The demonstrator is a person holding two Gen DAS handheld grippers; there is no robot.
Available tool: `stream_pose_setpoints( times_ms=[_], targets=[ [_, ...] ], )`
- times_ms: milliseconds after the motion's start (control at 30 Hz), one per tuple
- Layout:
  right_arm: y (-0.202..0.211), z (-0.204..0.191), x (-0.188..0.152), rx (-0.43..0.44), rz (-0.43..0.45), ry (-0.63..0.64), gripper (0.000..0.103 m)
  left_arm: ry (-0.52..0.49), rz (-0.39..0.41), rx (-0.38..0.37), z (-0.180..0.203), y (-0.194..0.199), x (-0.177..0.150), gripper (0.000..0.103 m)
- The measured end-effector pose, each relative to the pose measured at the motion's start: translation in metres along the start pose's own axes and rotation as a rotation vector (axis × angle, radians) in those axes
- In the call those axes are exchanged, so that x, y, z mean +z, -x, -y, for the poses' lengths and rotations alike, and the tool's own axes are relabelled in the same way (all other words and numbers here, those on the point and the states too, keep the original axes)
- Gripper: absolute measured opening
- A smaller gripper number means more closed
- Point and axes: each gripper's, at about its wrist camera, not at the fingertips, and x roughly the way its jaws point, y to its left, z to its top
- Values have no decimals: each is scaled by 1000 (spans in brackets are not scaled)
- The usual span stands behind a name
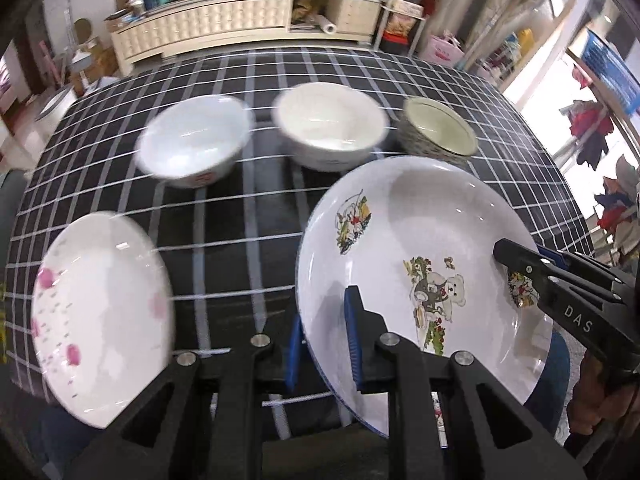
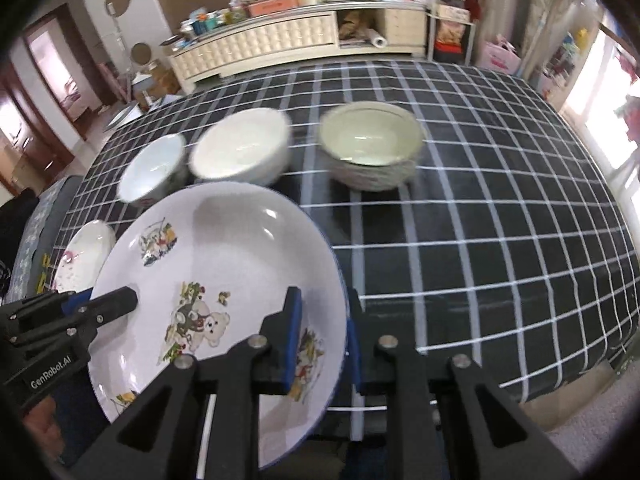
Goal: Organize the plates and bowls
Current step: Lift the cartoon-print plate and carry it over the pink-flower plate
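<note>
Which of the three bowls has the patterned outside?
The greenish bowl, at the right end of the row; its outer wall is speckled with a dark pattern, while the other two bowls are mostly plain white.

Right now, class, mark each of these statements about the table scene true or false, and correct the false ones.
1. Both grippers hold the bear-print plate by its rim. True: the left gripper and the right gripper each clamp one edge.
2. Three bowls stand in a row beyond the plate. True: a white bowl, a cream bowl and a patterned bowl.
3. The pink-flowered plate is stacked under the bear-print plate. False: it lies apart, at the person's left.
4. The tablecloth is plain red. False: it is dark with a white grid.
5. The cream bowl is full of food. False: it looks empty.
</note>
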Motion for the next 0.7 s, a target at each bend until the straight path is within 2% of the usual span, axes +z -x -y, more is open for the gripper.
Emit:
stream_pose_setpoints(
  times_ms=[333,700],
  targets=[
    [-5,-90,10,80,14,160,24,144,44,73,-89,46,-28,18],
    [-37,-176,3,153,-43,256,24,251,32,149,-168,61,-60,18]
  ],
)
